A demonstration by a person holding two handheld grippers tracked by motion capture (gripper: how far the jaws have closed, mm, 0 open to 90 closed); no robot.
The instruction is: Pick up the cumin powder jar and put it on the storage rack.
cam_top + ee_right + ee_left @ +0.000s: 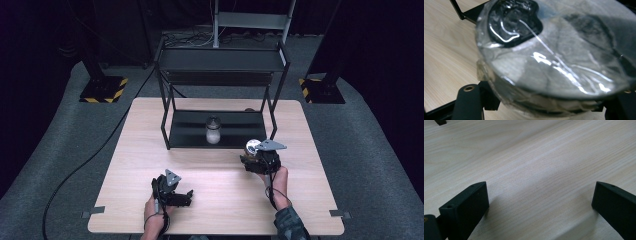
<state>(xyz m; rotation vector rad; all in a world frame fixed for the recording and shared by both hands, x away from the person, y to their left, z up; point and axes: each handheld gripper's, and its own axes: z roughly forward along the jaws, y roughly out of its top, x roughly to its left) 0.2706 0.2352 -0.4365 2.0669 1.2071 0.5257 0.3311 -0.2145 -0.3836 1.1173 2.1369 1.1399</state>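
One shiny wrapped roll (554,62) clamped betw. right gripper (254,156) jaws — just before rack (170,90); left gripper (186,196) open.

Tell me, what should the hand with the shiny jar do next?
Probably carry it forward toward the rack's lower shelf. The right tongs are shut on a plastic-wrapped jar, held just in front of the black rack, where a similar jar already stands with room beside it. The left tongs rest open.
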